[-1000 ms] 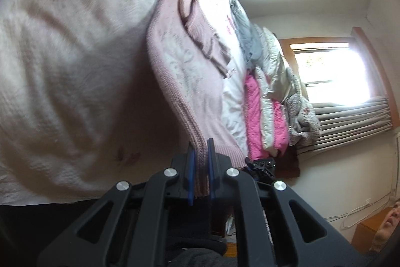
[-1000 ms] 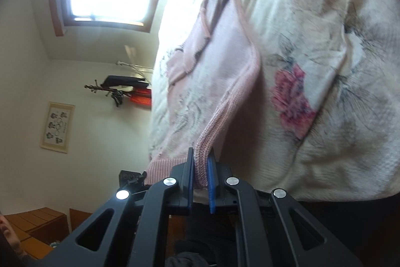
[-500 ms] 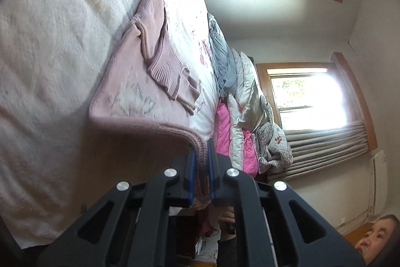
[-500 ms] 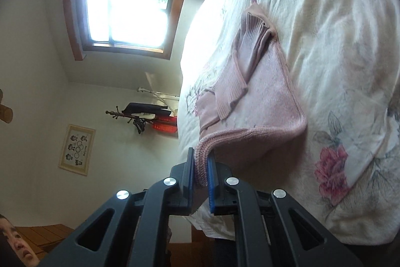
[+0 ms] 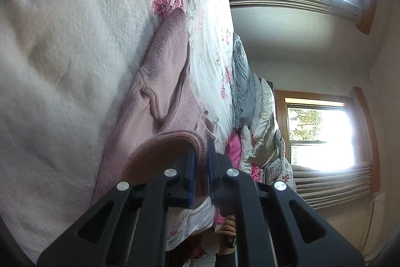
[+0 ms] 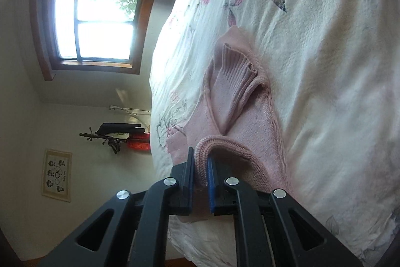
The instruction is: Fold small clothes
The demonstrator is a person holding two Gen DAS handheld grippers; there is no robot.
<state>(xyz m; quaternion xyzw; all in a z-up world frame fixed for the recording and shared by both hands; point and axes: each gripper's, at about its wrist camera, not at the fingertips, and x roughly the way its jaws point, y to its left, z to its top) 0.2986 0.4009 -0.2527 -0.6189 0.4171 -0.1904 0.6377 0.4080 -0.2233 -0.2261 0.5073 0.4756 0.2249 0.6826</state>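
Observation:
A small pink knit sweater (image 5: pixel 160 96) lies on the white floral bedspread (image 5: pixel 62 41), its sleeves folded in over the body. My left gripper (image 5: pixel 201 149) is shut on one corner of its ribbed hem, which curls up off the bed. In the right wrist view the same sweater (image 6: pixel 240 96) shows a ribbed cuff lying on its body, and my right gripper (image 6: pixel 201 159) is shut on the other hem corner. The lifted hem arches over the sweater's lower part. Both views are rolled sideways.
A heap of grey, white and pink clothes (image 5: pixel 250 116) sits at the far end of the bedspread (image 6: pixel 312 29). Windows (image 5: pixel 320 137) (image 6: pixel 100 24) light the room. A coat rack (image 6: pixel 115 137) and a framed picture (image 6: pixel 57 175) are by the wall.
Both grippers have carried the hem forward over the sweater toward its collar. The hanging lower part now lies doubled on the bed, and both cameras sit lower and closer to the fabric.

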